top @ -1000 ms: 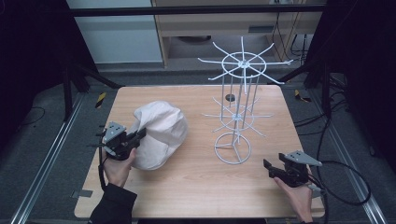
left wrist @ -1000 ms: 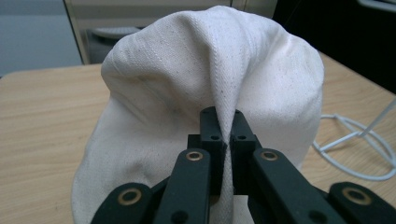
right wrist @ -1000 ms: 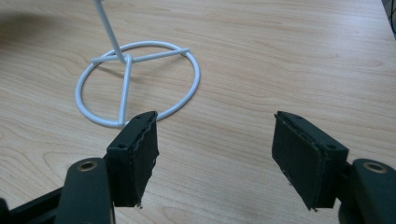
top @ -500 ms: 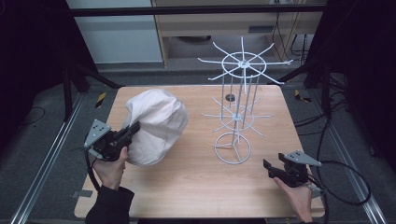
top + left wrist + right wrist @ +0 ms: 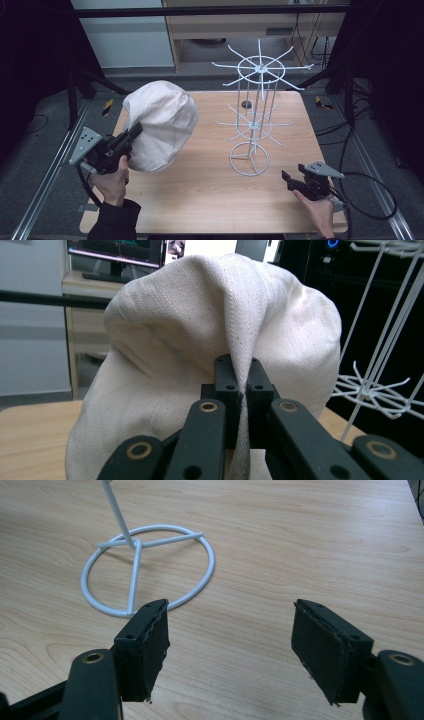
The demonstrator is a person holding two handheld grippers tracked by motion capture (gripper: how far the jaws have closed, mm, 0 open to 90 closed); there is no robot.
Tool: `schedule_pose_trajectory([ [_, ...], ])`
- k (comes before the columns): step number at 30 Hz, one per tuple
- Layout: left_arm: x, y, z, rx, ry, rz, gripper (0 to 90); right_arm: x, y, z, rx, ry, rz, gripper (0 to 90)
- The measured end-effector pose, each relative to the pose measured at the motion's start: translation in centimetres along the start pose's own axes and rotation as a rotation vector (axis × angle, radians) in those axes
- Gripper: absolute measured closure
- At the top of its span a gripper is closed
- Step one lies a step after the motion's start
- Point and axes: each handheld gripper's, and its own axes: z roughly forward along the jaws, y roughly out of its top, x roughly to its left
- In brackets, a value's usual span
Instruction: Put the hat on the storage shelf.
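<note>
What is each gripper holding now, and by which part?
The left gripper pinches a fold of the cream cloth hat at its side. The right gripper holds nothing.

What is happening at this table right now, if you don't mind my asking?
A person holds a gripper in each hand. The left gripper is shut on a fold of a cream cloth hat and holds it clear of the wooden table, beside a white wire rack. The right gripper rests open near the rack's ring base.

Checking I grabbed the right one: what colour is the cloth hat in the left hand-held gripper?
Plain cream cloth hat, no pattern; clearest in the left gripper view.
</note>
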Motion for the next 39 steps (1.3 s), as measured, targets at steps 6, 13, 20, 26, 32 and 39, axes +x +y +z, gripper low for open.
schedule_pose_trajectory([
  [6,-0.6,1.1,-0.3,-0.063,-0.021,-0.001,87.6,0.1,0.0,0.1,-0.002,0.004,0.001,31.2],
  [13,-1.3,1.8,-0.2,-0.116,-0.039,-0.015,87.6,0.1,0.0,0.1,-0.003,0.005,-0.002,30.8],
  [20,-1.7,2.4,-0.3,-0.167,-0.062,-0.036,87.6,0.1,-0.1,0.1,-0.001,0.005,0.001,30.8],
  [26,-2.2,3.4,-0.6,-0.226,-0.089,-0.050,87.6,0.1,-0.1,0.1,-0.001,0.004,0.001,30.8],
  [32,-2.7,4.1,-0.8,-0.268,-0.108,-0.056,87.6,0.1,-0.1,0.1,-0.003,0.005,-0.001,30.8],
  [39,-3.2,4.8,-0.8,-0.295,-0.128,-0.061,87.6,0.0,-0.1,0.1,-0.003,0.004,-0.002,30.8],
])
